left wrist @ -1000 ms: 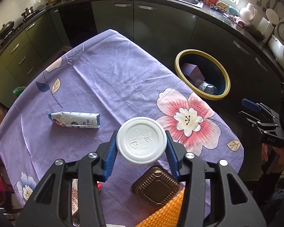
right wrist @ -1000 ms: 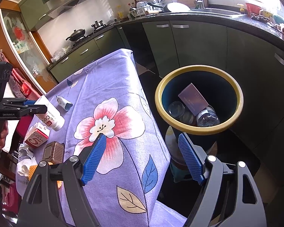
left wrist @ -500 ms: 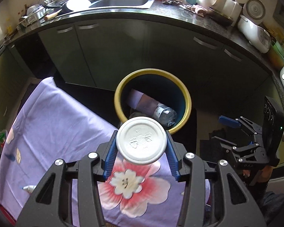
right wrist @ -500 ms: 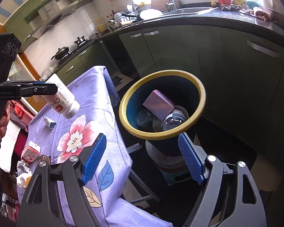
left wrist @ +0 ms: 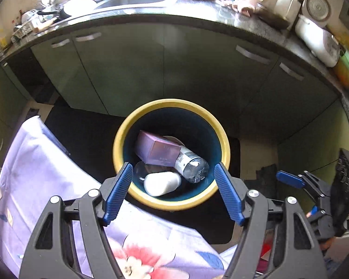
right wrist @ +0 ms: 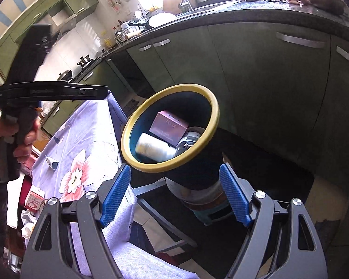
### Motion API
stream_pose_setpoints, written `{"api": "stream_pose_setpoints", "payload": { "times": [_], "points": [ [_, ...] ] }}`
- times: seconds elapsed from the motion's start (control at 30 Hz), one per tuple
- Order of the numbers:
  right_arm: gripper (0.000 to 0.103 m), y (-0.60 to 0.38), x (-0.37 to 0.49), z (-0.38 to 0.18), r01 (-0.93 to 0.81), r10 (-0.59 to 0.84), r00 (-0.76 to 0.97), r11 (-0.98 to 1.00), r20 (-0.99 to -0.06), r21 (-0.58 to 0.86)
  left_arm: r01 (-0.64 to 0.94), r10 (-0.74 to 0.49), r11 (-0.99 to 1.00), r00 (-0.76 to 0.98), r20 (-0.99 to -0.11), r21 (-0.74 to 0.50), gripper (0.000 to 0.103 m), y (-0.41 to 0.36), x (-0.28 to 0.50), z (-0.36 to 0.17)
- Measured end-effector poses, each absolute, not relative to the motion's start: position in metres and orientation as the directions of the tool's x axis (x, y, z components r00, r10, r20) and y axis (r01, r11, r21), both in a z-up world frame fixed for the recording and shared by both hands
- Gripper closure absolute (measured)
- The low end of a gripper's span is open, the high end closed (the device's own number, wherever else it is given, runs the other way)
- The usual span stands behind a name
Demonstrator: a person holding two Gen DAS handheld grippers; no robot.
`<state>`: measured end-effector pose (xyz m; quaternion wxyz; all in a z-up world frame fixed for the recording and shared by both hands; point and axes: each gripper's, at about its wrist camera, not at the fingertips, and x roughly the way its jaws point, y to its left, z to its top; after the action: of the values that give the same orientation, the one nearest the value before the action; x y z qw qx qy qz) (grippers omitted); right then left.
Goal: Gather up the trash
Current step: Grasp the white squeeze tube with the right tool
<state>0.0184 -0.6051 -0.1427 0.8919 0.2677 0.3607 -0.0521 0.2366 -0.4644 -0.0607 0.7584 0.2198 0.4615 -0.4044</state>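
Observation:
My left gripper (left wrist: 172,193) is open and empty, right above the yellow-rimmed dark bin (left wrist: 121,137). A white bottle (left wrist: 161,183) lies inside the bin beside a purple box (left wrist: 158,151) and a clear plastic bottle (left wrist: 193,167). My right gripper (right wrist: 174,195) is open and empty, low beside the bin (right wrist: 211,107), where the white bottle (right wrist: 153,150) and purple box (right wrist: 168,125) also show. The left gripper (right wrist: 58,90) appears there from the side, above the table's edge. The right gripper (left wrist: 290,179) shows at the right of the left wrist view.
The table with a purple flowered cloth (right wrist: 88,139) stands left of the bin, with a small tube (right wrist: 51,162), a red-and-white carton (right wrist: 35,203) and crumpled paper (right wrist: 26,218) on it. Green cabinets (left wrist: 174,69) and a cluttered counter (left wrist: 244,16) stand behind the bin.
My left gripper carried the white bottle from over the table to over the bin, opened, and the bottle now lies in the bin. The right gripper stayed open, closing in on the bin.

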Motion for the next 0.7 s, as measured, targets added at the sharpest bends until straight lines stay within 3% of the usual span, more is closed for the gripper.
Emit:
{"api": "stream_pose_setpoints", "payload": {
  "times": [0.07,0.1,0.37,0.7],
  "points": [
    [0.025,-0.596,0.025,-0.142,0.256,0.127,0.734,0.859,-0.667,0.444,0.795,-0.449,0.603,0.276,-0.85,-0.06,0.015,-0.435,0.23,-0.042],
    [0.025,-0.592,0.028,-0.141,0.237,0.141,0.734,0.864,-0.665,0.445,0.782,-0.468,0.619,0.291,-0.834,-0.075,0.013,-0.419,0.226,-0.033],
    [0.025,-0.521,0.082,-0.116,-0.101,0.339,0.667,0.924,-0.663,0.37,0.636,-0.537,0.755,0.46,-0.707,-0.16,0.007,-0.25,0.178,0.022],
    [0.026,-0.366,0.178,-0.083,-0.517,0.494,0.514,0.831,-0.702,0.206,0.338,-0.353,0.928,0.667,-0.657,-0.155,0.007,-0.065,0.114,0.017]
  ]
}}
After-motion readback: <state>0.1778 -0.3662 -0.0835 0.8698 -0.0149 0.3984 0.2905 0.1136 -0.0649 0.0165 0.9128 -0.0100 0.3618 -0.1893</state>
